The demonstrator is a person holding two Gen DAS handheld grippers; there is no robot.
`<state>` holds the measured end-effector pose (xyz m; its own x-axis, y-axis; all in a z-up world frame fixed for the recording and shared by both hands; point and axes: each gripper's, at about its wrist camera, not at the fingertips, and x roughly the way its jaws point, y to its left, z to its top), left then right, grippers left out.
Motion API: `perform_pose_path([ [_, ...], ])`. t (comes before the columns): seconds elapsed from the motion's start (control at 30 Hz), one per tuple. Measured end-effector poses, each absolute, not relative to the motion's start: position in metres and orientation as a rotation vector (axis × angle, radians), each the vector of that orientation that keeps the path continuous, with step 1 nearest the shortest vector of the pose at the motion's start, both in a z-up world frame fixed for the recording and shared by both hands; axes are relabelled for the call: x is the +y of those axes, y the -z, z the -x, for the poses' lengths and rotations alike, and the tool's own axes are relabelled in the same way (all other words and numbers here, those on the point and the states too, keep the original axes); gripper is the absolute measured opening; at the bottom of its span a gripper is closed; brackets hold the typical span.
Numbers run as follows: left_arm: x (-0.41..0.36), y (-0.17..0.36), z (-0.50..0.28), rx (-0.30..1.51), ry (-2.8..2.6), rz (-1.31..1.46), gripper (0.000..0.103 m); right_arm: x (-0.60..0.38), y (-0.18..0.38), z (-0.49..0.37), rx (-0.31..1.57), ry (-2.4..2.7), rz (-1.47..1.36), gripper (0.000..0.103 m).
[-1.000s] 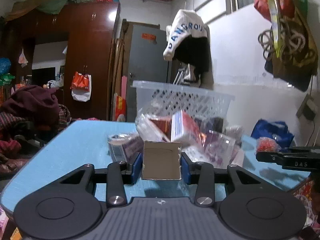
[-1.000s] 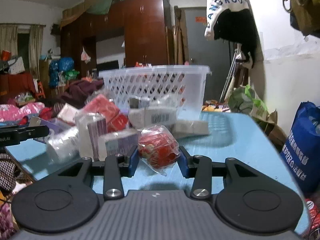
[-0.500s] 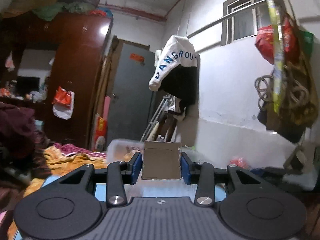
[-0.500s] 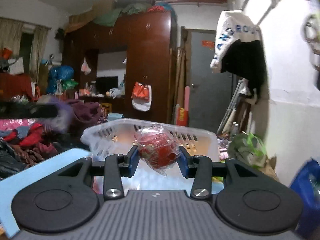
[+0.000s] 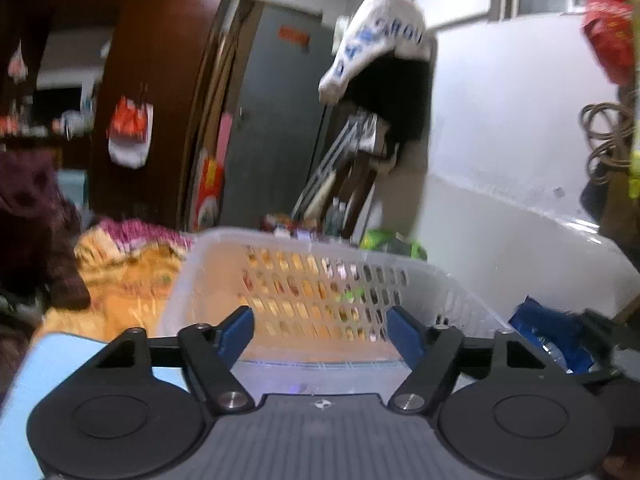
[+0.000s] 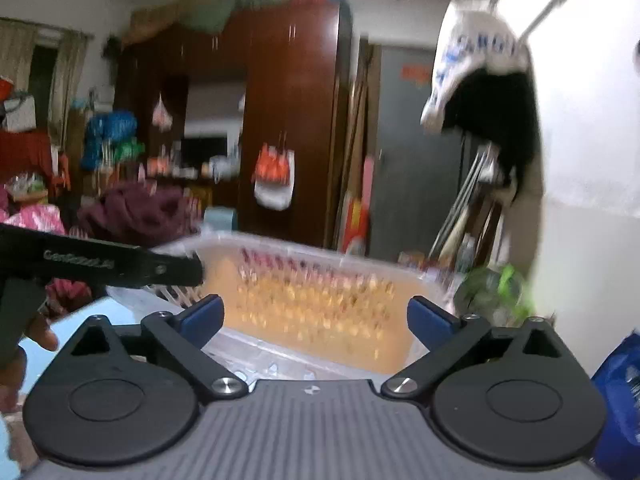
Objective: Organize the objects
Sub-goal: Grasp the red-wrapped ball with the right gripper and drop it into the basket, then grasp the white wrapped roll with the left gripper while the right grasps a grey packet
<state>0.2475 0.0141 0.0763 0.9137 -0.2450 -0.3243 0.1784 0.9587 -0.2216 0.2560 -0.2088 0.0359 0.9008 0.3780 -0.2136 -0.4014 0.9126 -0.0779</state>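
A white perforated plastic basket (image 5: 320, 292) stands on the light blue table (image 5: 52, 364), straight ahead in both wrist views. My left gripper (image 5: 320, 330) hovers over its near rim, jaws opening, nothing between the blue pads. My right gripper (image 6: 316, 318) also sits above the basket (image 6: 312, 304), jaws opening wide and empty. The brown cardboard box and the red wrapped packet are out of sight. The left gripper's black body (image 6: 100, 266) reaches in from the left of the right wrist view, with a hand (image 6: 24, 344) below it.
A blue bag (image 5: 556, 340) lies right of the basket. Piled clothes (image 5: 120, 264) sit beyond the table's left side. A dark wooden wardrobe (image 6: 288, 128), a grey door (image 5: 276, 120) and a white wall with hanging clothes stand behind.
Both grippers rose from the pile of items to above the basket. The left let go of the cardboard box, the right let go of the red packet, and both now stand open.
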Motion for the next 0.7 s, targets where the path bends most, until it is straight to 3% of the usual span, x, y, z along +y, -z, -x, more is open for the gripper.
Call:
perform_pose_path([
  [0.13,0.028,-0.074,-0.186,0.298,0.288,0.169,0.088,-0.234,-0.022,-0.207,0.169,-0.481,0.042,0.103],
  [0.4,0.051,-0.002,-0.045,0.203,0.247,0.147,0.088,-0.243,0.061,-0.126,0.199,-0.595,-0.016,0.102],
  [0.5,0.034,0.015,-0.035,0.232,0.295,0.091,0.088,-0.221,0.066,-0.141,0.247,-0.553,0.071,0.090],
  [0.6,0.012,0.018,-0.037,0.220,0.279,0.010,0.088,-0.207,0.070,-0.149,0.282,-0.532,0.094,0.089],
  [0.7,0.004,0.024,-0.042,0.239,0.257,-0.003,0.088,-0.197,0.076,-0.143,0.300,-0.511,0.139,0.074],
])
